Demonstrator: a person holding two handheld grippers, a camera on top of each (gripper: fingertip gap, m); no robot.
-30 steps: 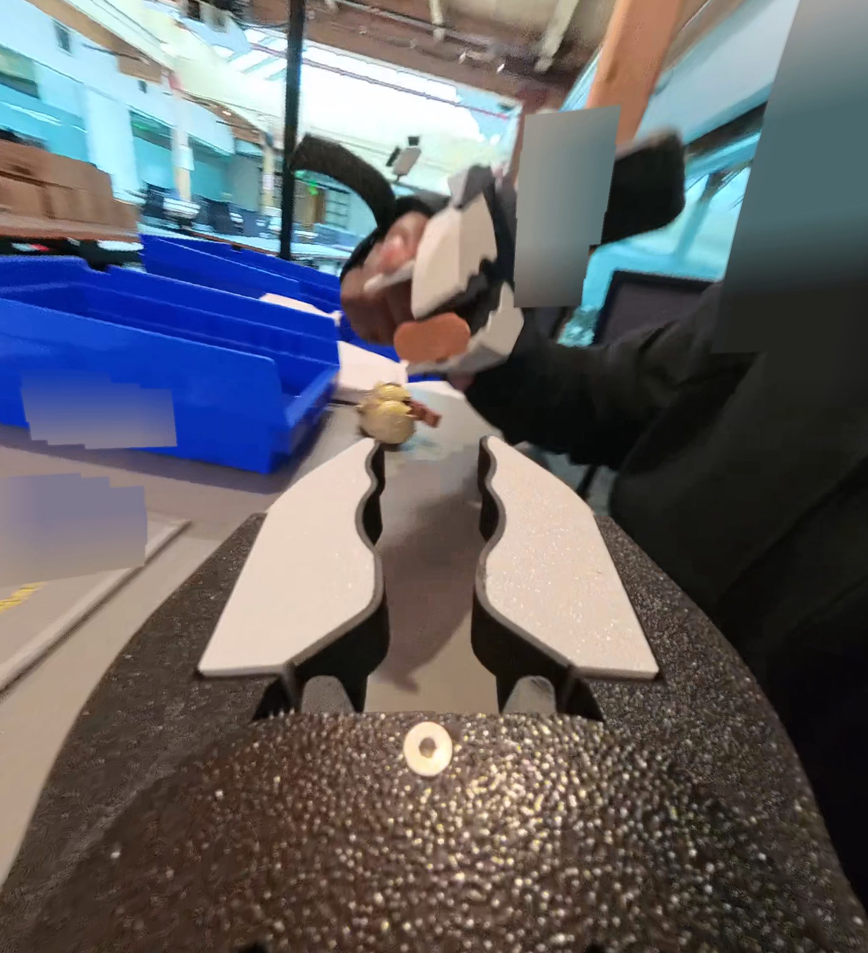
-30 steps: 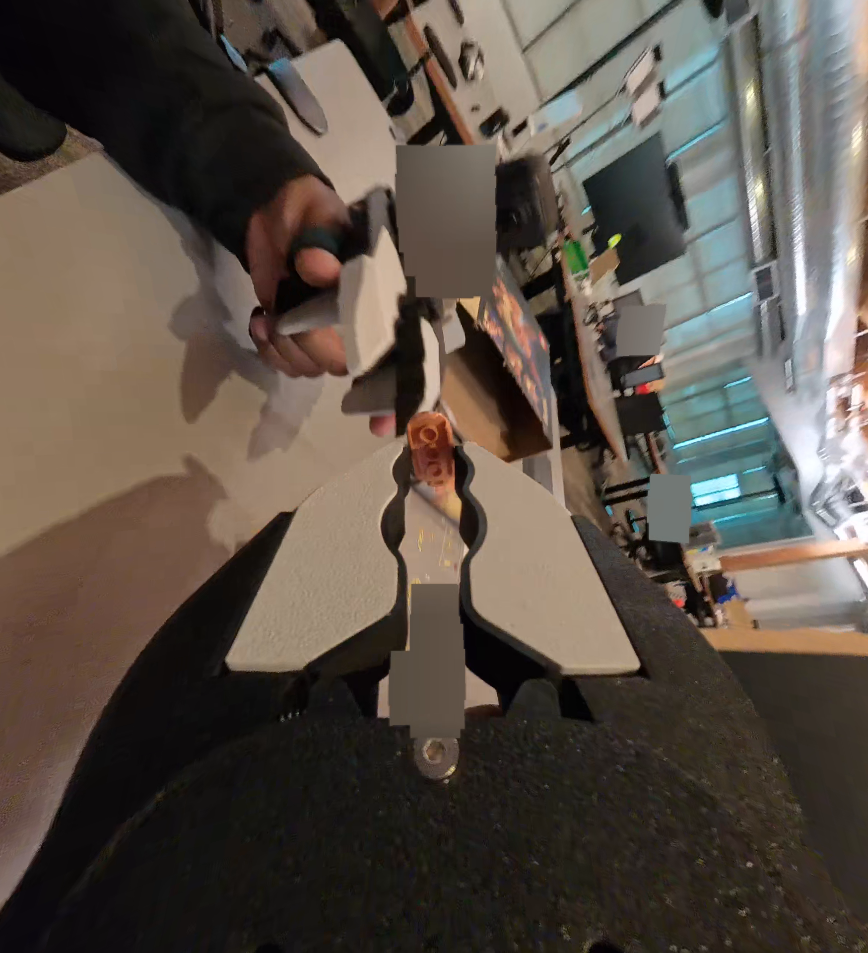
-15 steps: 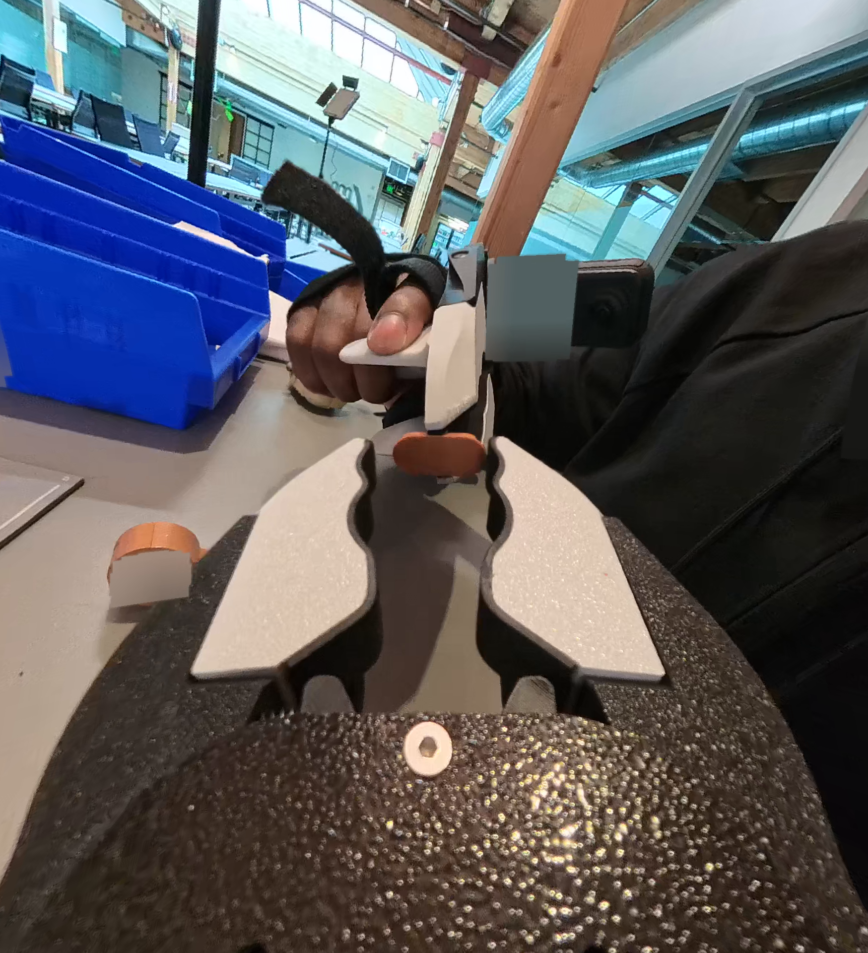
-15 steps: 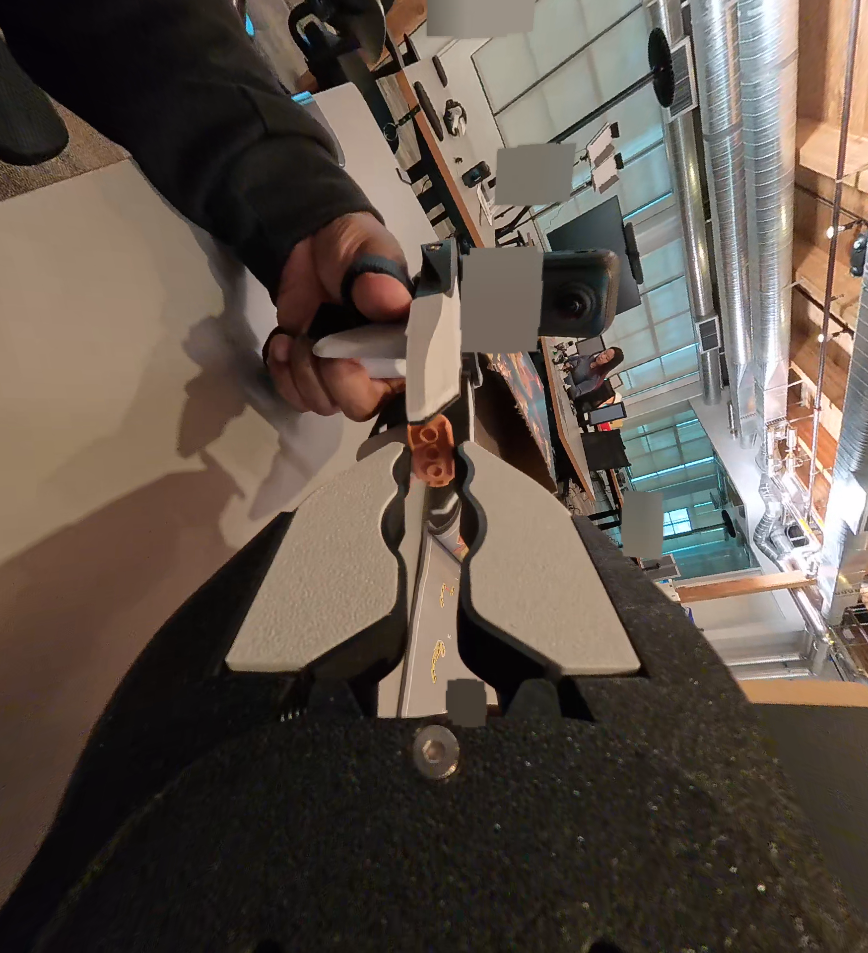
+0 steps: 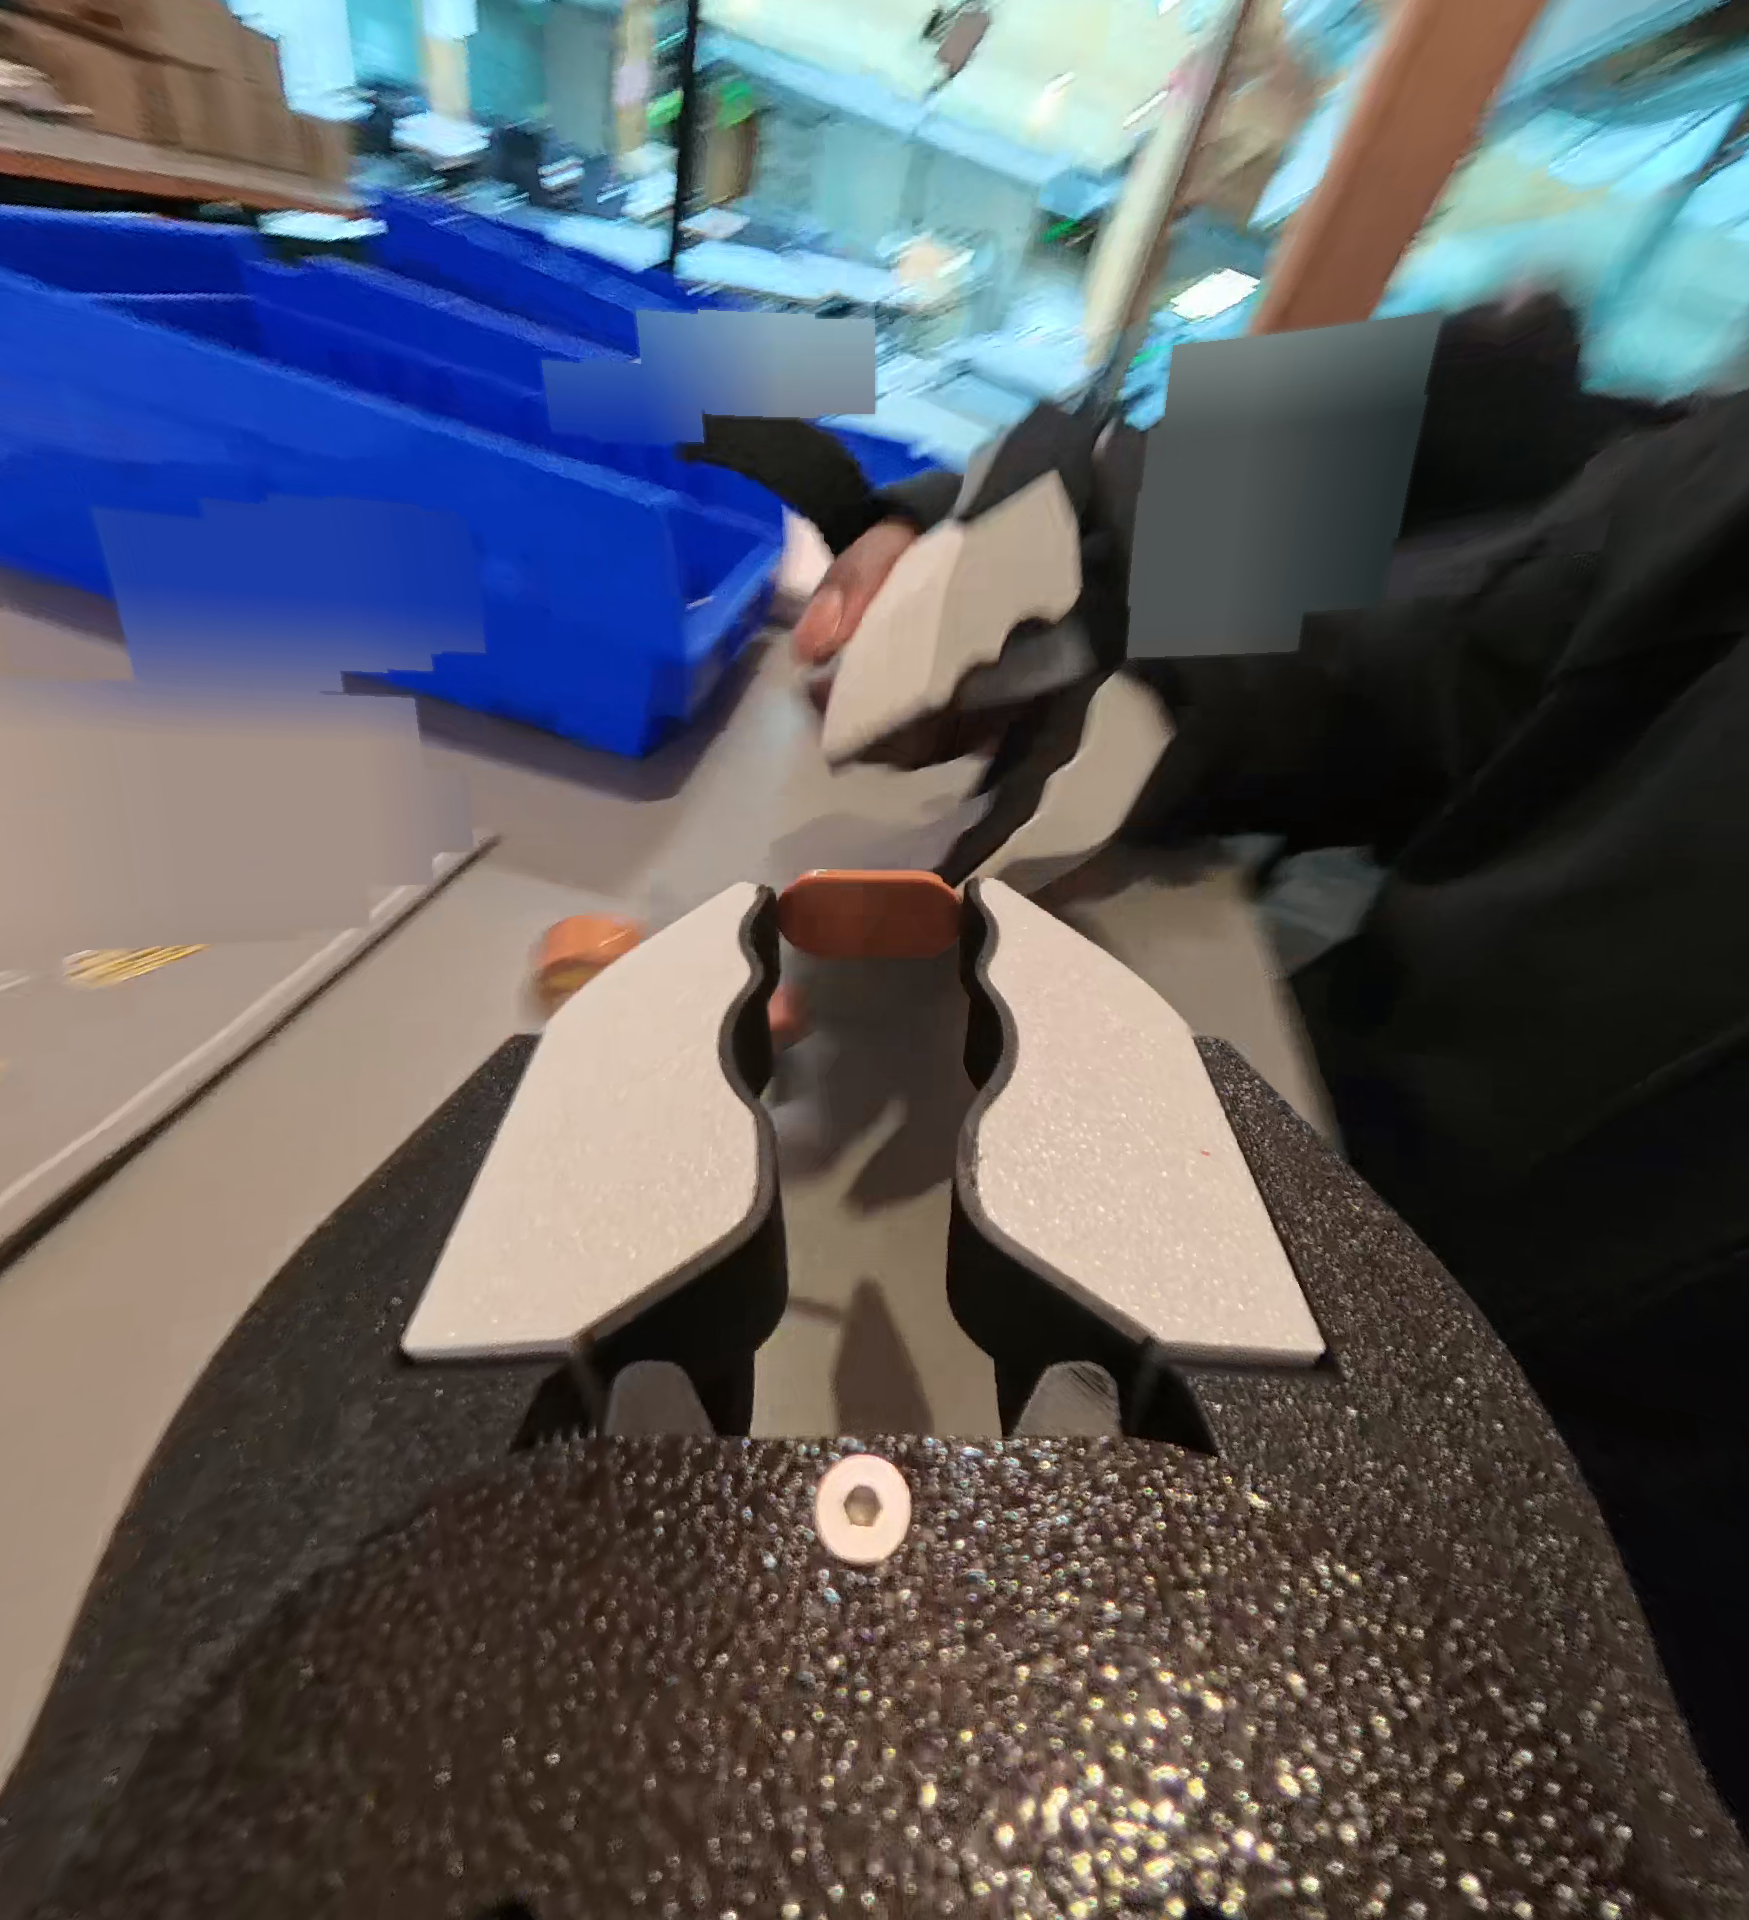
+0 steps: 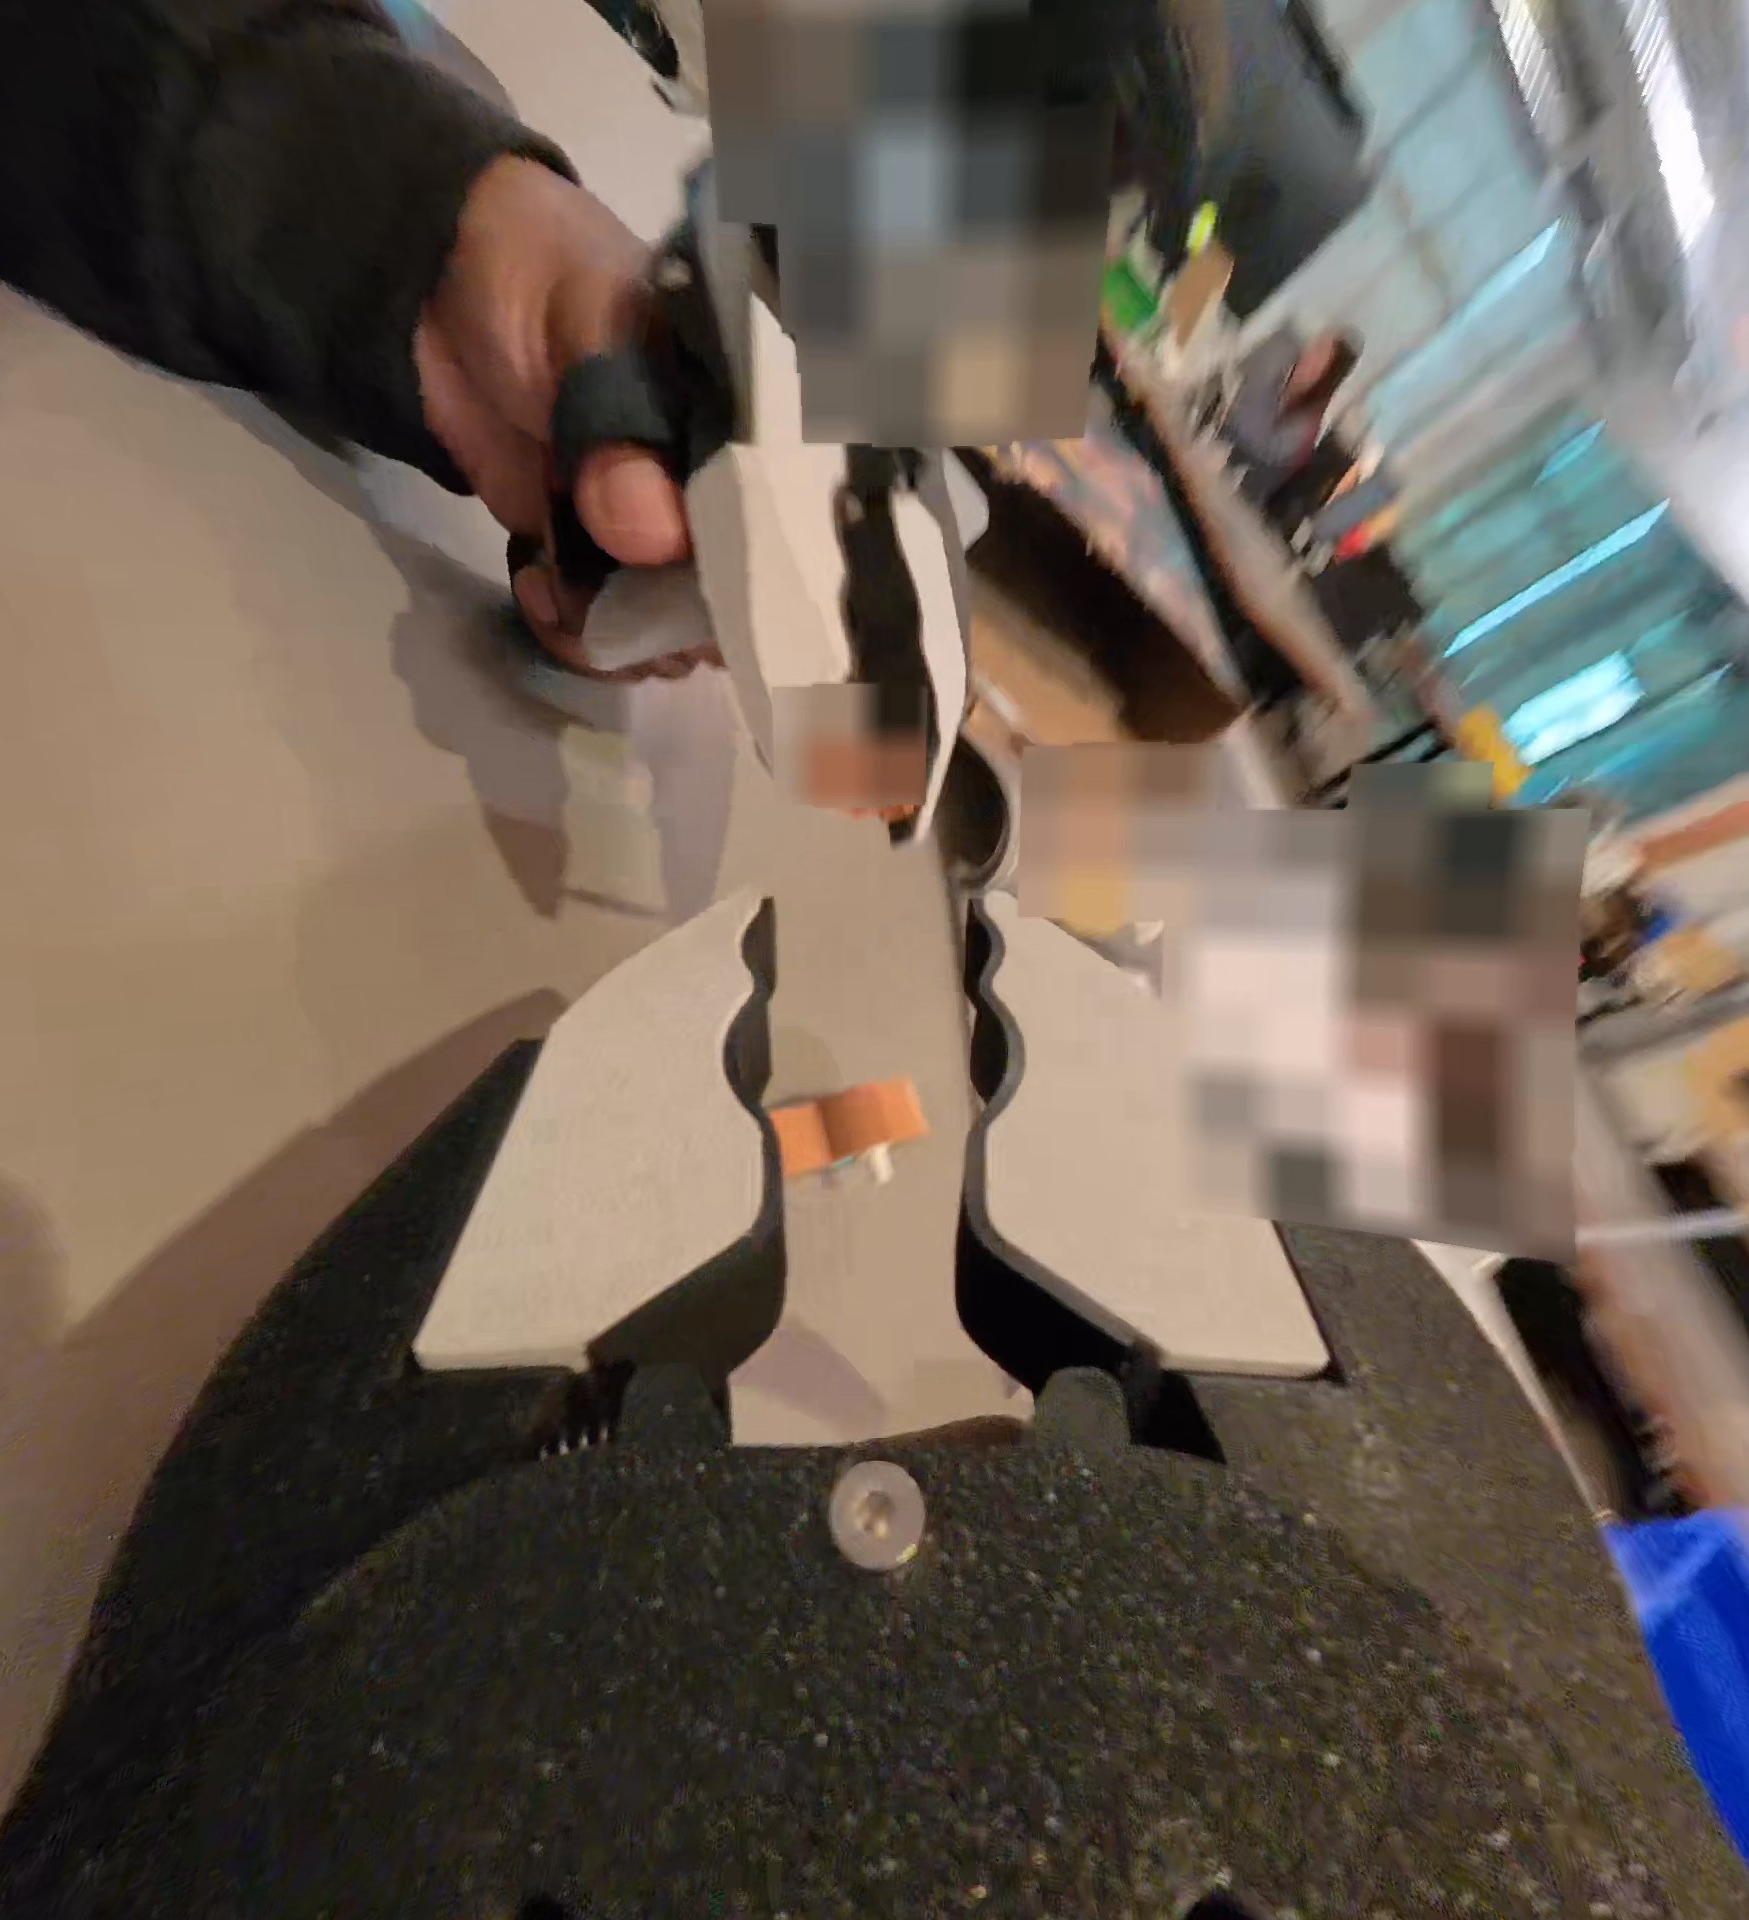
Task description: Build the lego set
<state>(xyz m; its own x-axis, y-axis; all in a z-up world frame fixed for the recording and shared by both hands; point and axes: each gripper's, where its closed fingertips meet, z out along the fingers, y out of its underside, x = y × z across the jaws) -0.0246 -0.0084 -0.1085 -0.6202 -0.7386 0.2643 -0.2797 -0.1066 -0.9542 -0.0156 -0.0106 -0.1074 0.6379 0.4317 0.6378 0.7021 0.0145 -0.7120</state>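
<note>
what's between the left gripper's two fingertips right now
A flat orange oblong piece, spanning the gap with an end at each fingertip; the left wrist view shows it.

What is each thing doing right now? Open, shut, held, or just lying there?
Left gripper: shut on the orange oval piece, a finger pressing each end.
Orange oval piece: held at the fingertips, above the grey table.
Right gripper: open, holding nothing.
Small orange part: lying on the table, seen between the right fingers, untouched.
Blue bins: standing on the table, open-topped; contents cannot be seen.
</note>
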